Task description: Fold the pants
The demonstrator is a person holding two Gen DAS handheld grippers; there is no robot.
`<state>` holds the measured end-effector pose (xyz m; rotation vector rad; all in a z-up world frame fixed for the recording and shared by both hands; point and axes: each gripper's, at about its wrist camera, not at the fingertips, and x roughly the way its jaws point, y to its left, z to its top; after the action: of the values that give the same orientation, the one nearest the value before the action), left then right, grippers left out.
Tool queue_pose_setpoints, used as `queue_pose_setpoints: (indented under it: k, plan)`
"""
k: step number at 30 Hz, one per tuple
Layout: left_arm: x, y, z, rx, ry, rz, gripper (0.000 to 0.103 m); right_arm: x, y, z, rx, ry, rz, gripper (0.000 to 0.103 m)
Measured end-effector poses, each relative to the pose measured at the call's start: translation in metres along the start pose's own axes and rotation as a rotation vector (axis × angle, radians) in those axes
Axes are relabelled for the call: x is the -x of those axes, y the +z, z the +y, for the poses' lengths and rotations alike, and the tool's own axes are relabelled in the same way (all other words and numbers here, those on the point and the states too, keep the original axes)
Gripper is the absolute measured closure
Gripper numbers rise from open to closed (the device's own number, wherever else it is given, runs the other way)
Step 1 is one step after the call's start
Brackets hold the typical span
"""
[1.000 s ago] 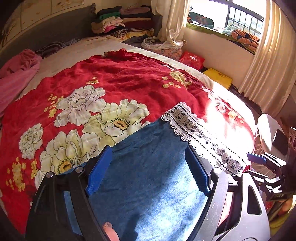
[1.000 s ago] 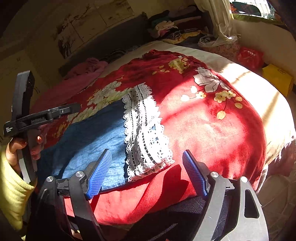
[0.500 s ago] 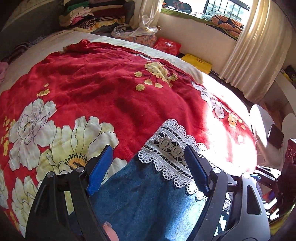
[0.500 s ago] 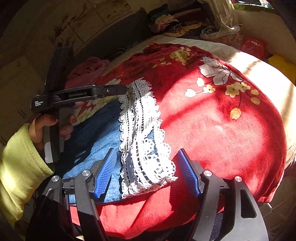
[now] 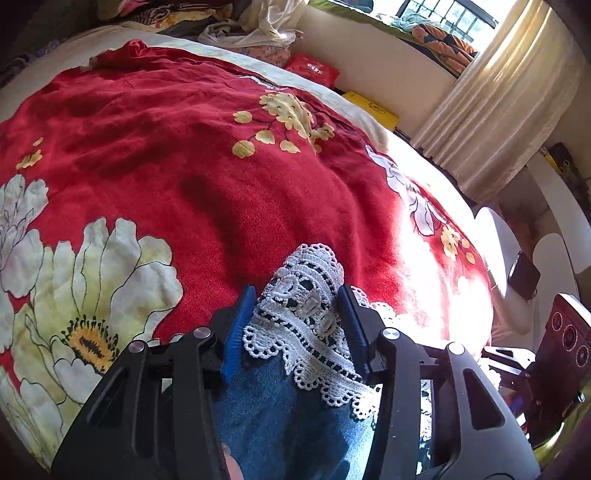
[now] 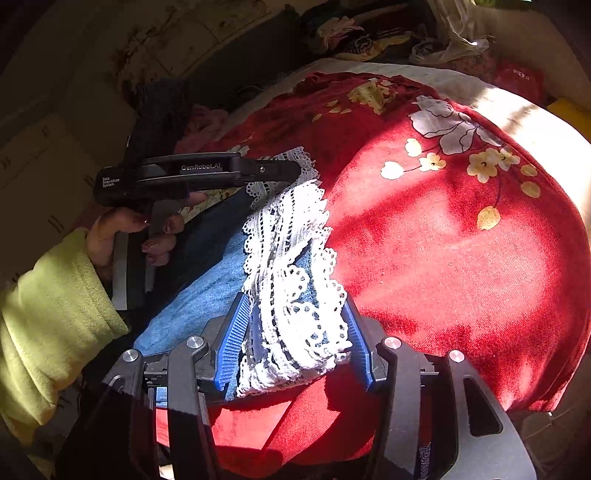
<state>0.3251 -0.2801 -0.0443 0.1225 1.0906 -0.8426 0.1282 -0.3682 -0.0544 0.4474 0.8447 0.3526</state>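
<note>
Left tool (image 5: 295, 314): black frame, blue ribbed pads, narrowed onto the lace hem (image 5: 306, 295) of the pants (image 5: 280, 421); lace bunched between the pads.

Right tool (image 6: 291, 332): same build, closed in on the other lace cuff (image 6: 295, 325), which is gathered and crumpled between its pads. The left tool also shows in this view, held in a hand (image 6: 122, 229) with a yellow-green sleeve (image 6: 48, 306).

Pants: blue denim, medium weave, legs ending in wide white openwork lace with scalloped edges. They lie at the near edge of the bed, on the red blanket (image 5: 184, 147), the hem end at both tools. Judged soft and limp, moderately light; the denim should drape and crease readily and hold a fold. The lace is the delicate part and could snag on ribbed pads; taking hold where lace meets denim, catching both layers, looks safer than lace alone.

Blanket: red, plush-looking, faintly ribbed nap, printed with large cream flowers (image 5: 85, 302) and small yellow sprigs (image 5: 284, 118); rumpled, strongly sunlit on the right.

Further: cream bed sheet beneath; red packet (image 5: 312, 68) and yellow box (image 5: 373, 110) beyond the bed; pale pleated curtain (image 5: 498, 110); stacked clothing at the far end (image 6: 351, 33).
</note>
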Motion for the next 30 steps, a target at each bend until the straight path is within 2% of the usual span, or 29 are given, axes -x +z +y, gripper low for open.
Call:
queue_pose_setpoints:
  k: [2, 3, 6, 9, 17, 24, 30]
  plan:
    - [0.000, -0.002, -0.006, -0.015, 0.009, 0.005, 0.079, 0.001, 0.001, 0.002, 0.009, -0.012, -0.006, 0.061]
    - [0.000, -0.002, -0.008, -0.021, 0.015, 0.005, 0.080, 0.002, 0.002, 0.003, 0.015, -0.012, -0.008, 0.068]
    - [0.002, -0.002, -0.012, -0.025, 0.047, 0.004, 0.083, 0.006, 0.003, 0.010, 0.056, -0.012, -0.012, 0.074]
    - [0.008, -0.003, -0.014, -0.022, 0.049, -0.009, 0.086, 0.012, 0.006, 0.018, 0.073, 0.012, -0.029, 0.076]
    - [0.068, -0.013, -0.003, 0.034, -0.032, -0.160, 0.087, 0.029, 0.013, 0.064, 0.171, 0.065, -0.074, 0.077]
    - [0.131, -0.040, 0.019, 0.077, -0.048, -0.277, 0.087, 0.029, 0.019, 0.120, 0.274, 0.130, -0.085, 0.077]
    - [0.169, -0.076, 0.049, 0.140, -0.051, -0.346, 0.088, 0.012, 0.010, 0.176, 0.385, 0.173, -0.047, 0.077]
